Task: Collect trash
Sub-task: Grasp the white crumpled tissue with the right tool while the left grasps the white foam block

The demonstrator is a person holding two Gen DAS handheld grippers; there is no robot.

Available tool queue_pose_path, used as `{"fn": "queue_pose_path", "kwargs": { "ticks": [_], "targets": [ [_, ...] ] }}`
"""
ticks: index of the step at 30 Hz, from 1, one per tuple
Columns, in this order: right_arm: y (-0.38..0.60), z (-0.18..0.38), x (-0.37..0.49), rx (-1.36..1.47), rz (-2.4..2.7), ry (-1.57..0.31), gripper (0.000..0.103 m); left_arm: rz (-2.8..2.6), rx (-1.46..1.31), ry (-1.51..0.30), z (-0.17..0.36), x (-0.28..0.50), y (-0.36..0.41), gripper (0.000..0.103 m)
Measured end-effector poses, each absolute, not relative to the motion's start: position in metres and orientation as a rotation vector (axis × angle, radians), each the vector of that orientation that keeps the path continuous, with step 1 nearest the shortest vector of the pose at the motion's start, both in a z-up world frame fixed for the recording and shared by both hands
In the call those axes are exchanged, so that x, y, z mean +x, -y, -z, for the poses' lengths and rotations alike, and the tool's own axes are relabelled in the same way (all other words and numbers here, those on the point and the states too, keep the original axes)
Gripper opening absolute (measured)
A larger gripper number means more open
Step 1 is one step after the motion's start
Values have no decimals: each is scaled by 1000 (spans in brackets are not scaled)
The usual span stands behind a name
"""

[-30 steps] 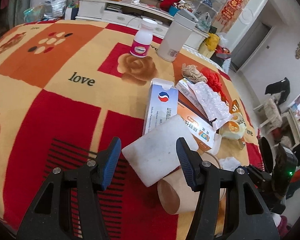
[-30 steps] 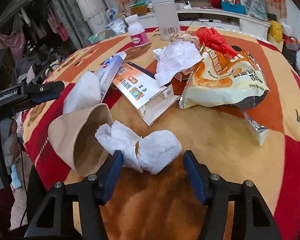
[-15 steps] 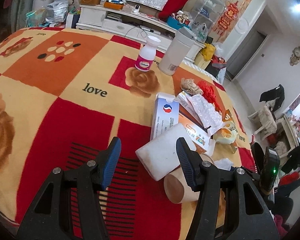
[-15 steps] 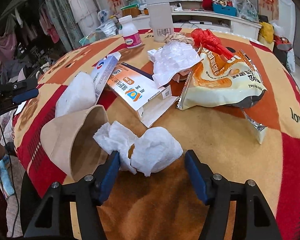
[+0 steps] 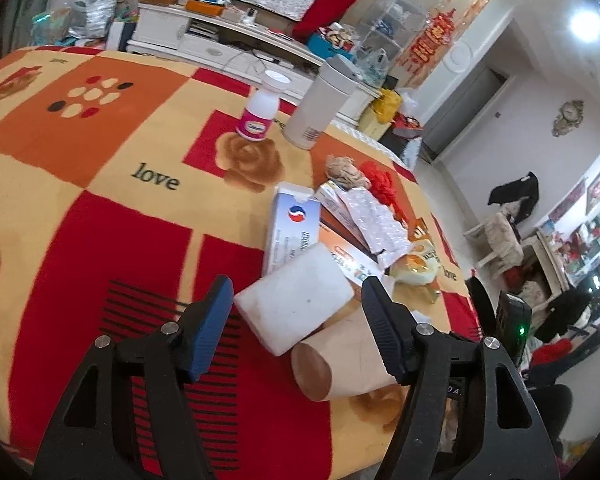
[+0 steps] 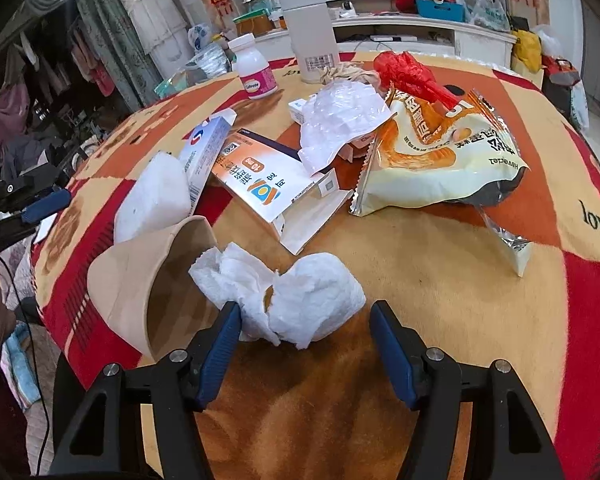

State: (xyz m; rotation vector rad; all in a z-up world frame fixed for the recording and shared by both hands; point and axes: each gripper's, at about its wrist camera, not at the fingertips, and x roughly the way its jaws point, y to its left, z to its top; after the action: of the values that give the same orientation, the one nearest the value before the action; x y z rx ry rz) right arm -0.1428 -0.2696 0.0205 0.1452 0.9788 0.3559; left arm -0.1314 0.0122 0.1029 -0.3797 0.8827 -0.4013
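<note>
straddling the crumpled tissue [image 6: 288, 300], right gripper [image 6: 304, 344] has jaws apart, left pad brushing it, nothing clamped. tissue lies dead ahead, long axis across the jaws, just beside the tipped paper cup [image 6: 140, 280]. left gripper [image 5: 296, 320] is opening around the white foam block [image 5: 296, 304], not gripping. surface: patterned blanket [image 6: 460, 300], cluttered living room.
</note>
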Motion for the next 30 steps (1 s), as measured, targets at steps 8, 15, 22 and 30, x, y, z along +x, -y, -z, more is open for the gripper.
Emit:
{"fn": "queue_pose_path", "kwargs": {
  "ticks": [8,15,22,30],
  "targets": [
    [274,-35,-152,121,-363,-940,46,464,-230,-941,-84,-115,17,73],
    [290,-51,-139,105,-372,-917,46,447,-108,-991,-65,-96,36,73],
    [283,-49,-130,44,-369,-946,63,472,91,-996,-55,-96,70,73],
    [279,-36,-127,76,-388,-976,71,531,130,-1011,-50,-91,73,73]
  ]
}}
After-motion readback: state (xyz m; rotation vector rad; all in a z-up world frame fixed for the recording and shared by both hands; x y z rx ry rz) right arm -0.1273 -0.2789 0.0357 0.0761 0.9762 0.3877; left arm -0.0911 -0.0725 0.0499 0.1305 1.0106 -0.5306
